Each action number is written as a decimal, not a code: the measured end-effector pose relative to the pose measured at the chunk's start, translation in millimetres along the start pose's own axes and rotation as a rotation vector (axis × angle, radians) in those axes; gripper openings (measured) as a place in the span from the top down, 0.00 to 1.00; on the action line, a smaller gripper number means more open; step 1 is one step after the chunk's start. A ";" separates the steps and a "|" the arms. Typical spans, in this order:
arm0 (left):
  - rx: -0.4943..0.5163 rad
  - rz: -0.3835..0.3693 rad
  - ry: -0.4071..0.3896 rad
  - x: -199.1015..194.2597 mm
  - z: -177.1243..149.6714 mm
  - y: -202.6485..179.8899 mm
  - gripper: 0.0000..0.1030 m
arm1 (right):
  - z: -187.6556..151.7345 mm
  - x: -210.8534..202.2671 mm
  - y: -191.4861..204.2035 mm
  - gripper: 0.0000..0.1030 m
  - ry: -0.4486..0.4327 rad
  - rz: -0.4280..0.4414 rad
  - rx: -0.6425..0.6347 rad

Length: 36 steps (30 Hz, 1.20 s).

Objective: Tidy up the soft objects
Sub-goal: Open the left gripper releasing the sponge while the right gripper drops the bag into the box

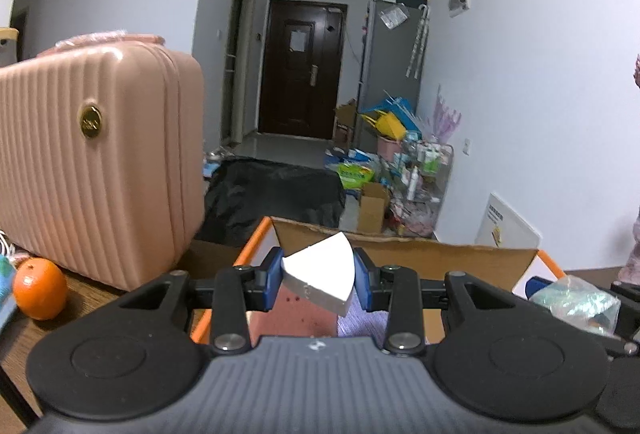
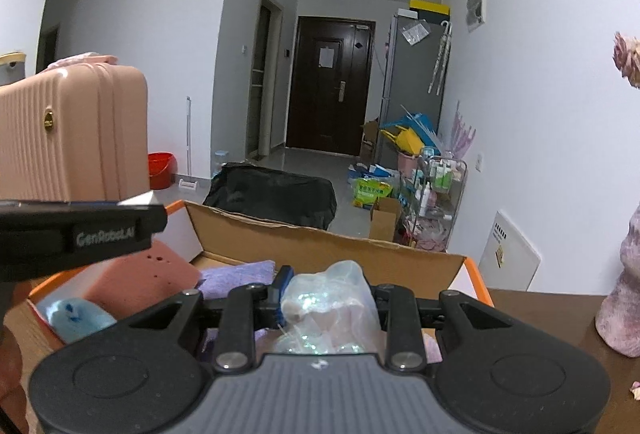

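in the left wrist view the left gripper [image 1: 319,280] is clamped on a white foam wedge [image 1: 320,270] above the cardboard box [image 1: 400,254], not yet dropped. in the right wrist view the right gripper [image 2: 328,298] pinches a crinkly plastic bag [image 2: 330,298] over the box, where a pink sponge [image 2: 140,282], purple cloth [image 2: 236,272] and blue piece [image 2: 76,316] already lie; an orange [image 1: 39,288] sits left.

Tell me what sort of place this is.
Most likely a lived-in apartment: a dark entry door at the end of a hallway, a grey fridge beside it, and household clutter around a wire cart on the floor.
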<state>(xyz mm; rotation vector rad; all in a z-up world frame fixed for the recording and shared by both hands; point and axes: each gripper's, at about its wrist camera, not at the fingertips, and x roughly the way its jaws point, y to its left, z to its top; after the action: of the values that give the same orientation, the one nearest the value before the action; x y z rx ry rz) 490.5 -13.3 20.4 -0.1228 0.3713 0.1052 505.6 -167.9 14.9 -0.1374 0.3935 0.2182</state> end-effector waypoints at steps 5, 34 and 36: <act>0.008 0.011 0.001 2.1 -2.4 -0.5 0.64 | -2.9 -0.8 3.2 0.72 -0.004 0.005 -0.010; -0.078 0.098 -0.041 -17.4 0.1 13.3 0.00 | -12.1 -9.5 -13.0 0.00 -0.007 -0.029 0.054; -0.085 0.092 -0.050 -23.2 0.6 14.5 0.00 | -12.1 -12.8 -12.6 0.00 -0.003 -0.030 0.050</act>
<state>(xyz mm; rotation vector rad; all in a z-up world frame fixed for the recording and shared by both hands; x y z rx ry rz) 467.4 -0.8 28.0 -0.1871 0.3226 0.2152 492.7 -184.6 10.1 -0.0936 0.3929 0.1788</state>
